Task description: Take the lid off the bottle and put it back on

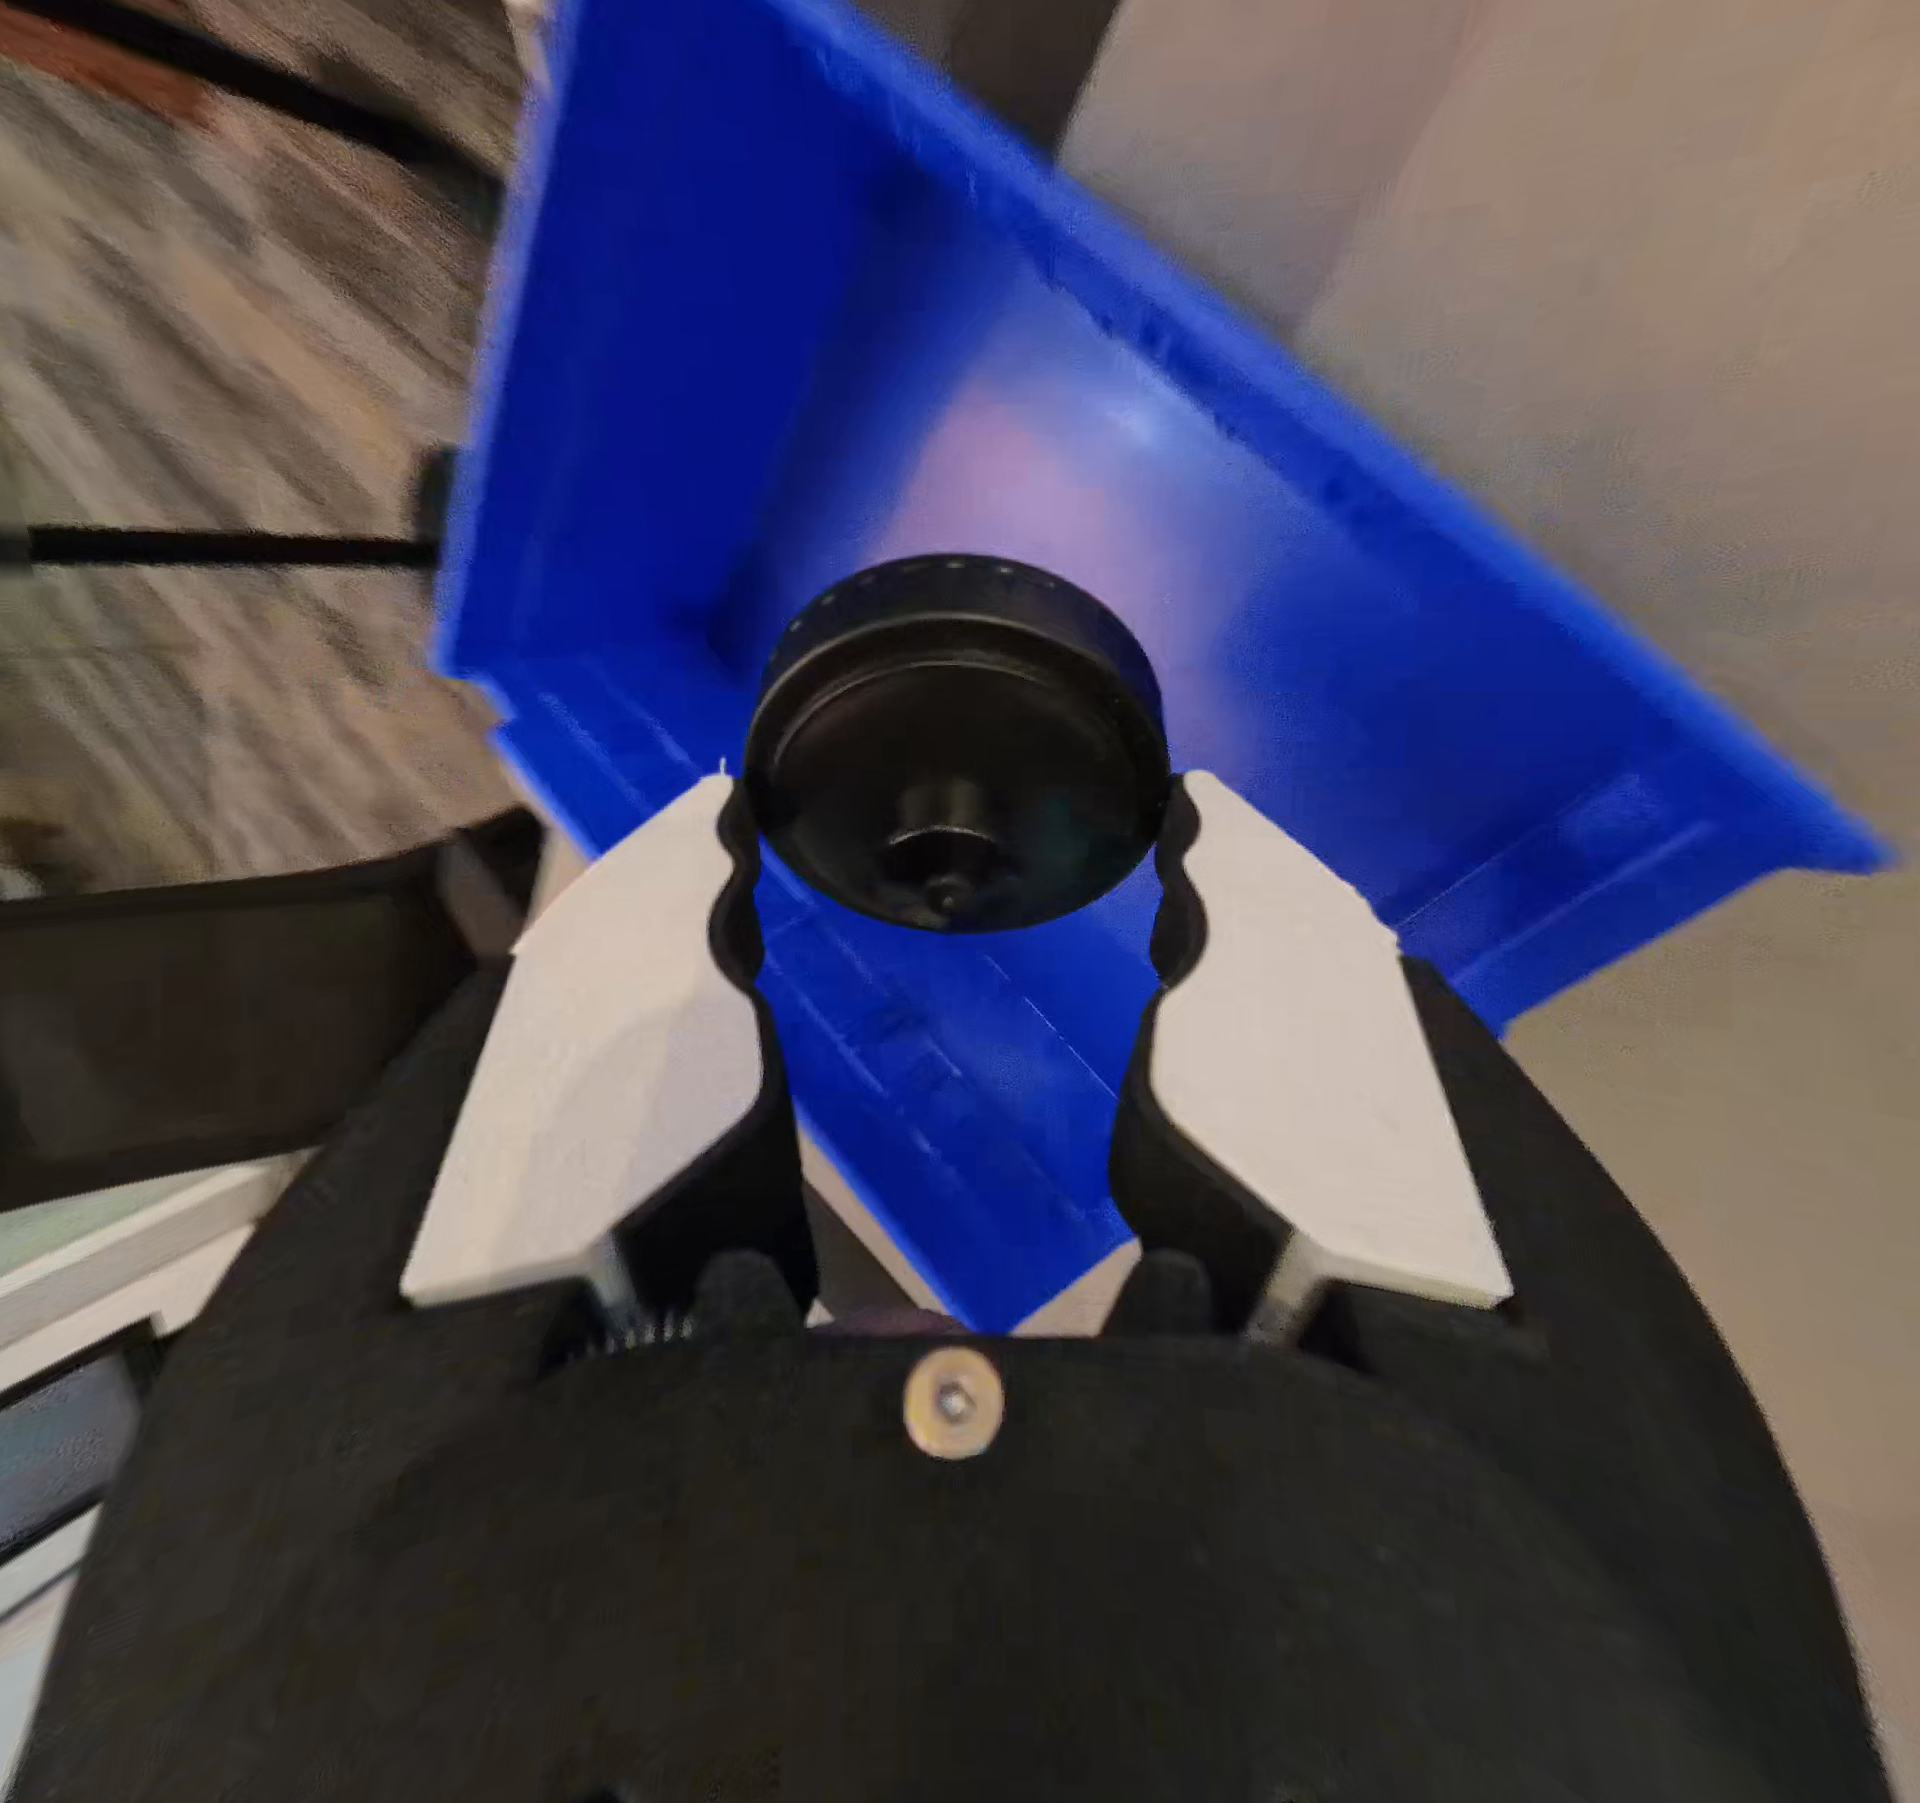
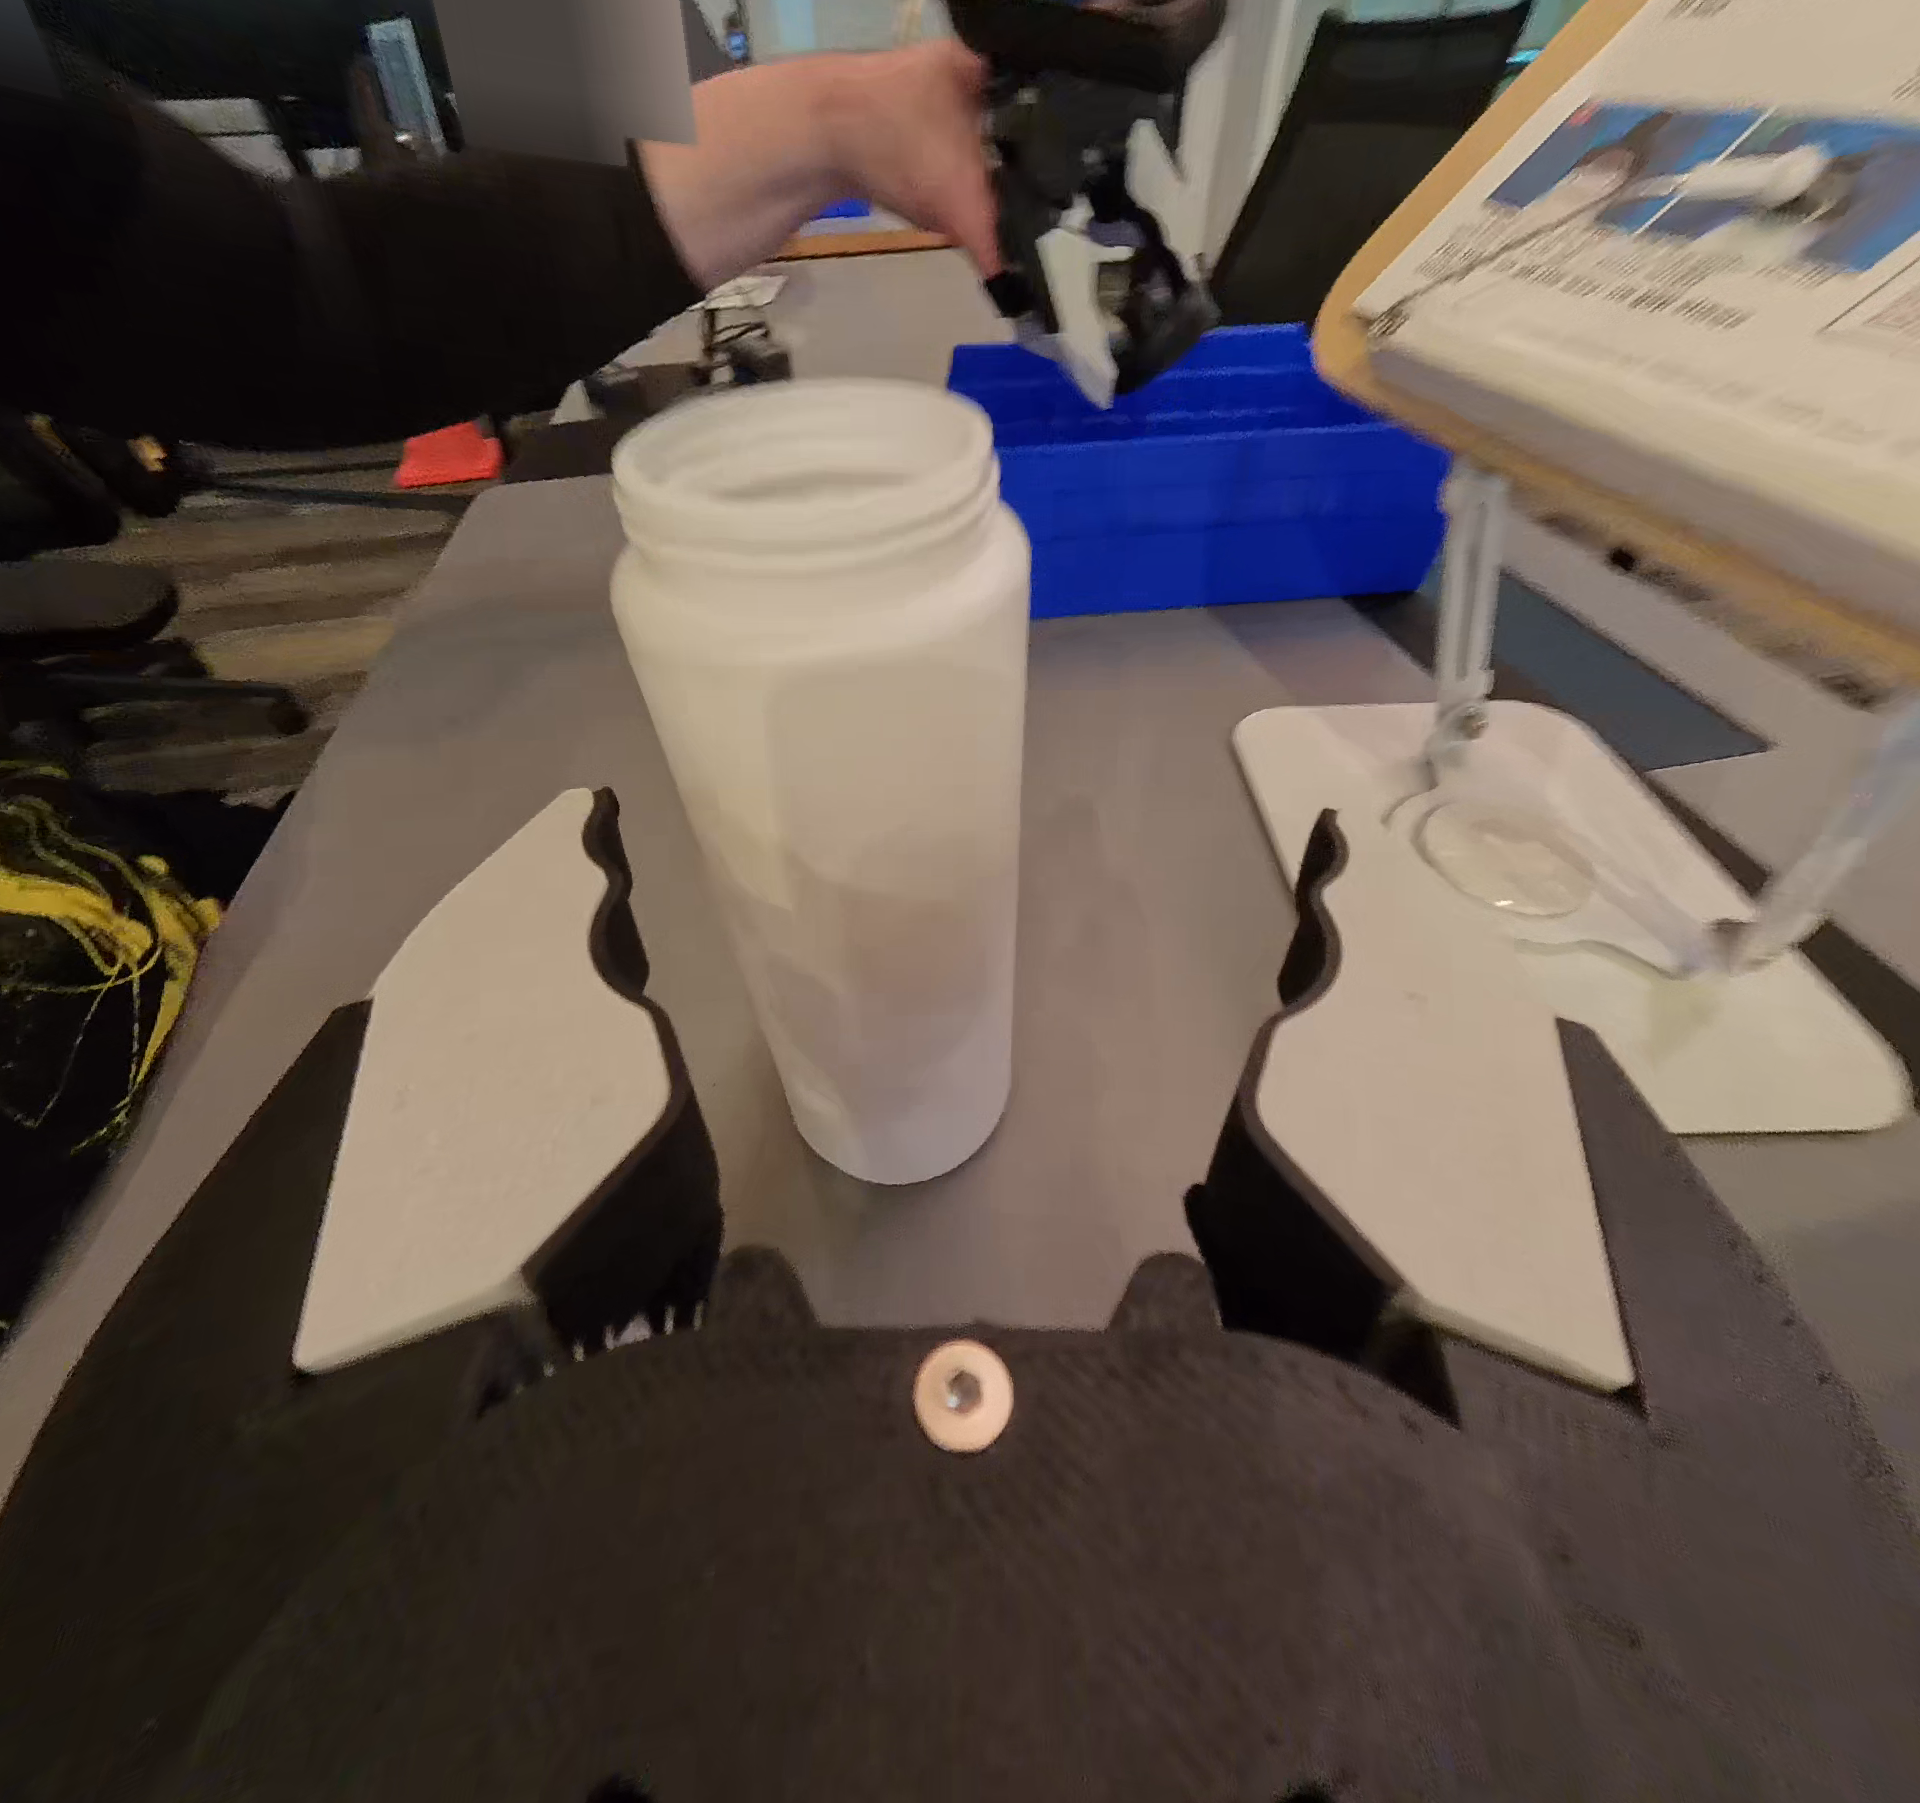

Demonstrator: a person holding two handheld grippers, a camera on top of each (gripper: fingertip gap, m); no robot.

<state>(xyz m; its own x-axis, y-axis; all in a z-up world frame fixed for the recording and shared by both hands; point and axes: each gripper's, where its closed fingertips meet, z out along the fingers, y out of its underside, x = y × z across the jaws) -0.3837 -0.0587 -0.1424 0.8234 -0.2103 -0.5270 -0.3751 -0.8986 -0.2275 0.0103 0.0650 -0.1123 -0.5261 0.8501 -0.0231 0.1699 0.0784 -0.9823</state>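
My left tongs [image 1: 956, 797] pinch the black lid [image 1: 956, 766] by its rim, held above the blue bin [image 1: 727, 382]. My right tongs [image 2: 961, 870] stand wide and hold nothing, fingers on either side of the white bottle [image 2: 831, 766] without touching it. The bottle sits upright and uncapped on the grey table [image 2: 1122, 922], with the bin behind it and a white stand base [image 2: 1714, 1047] to its right.
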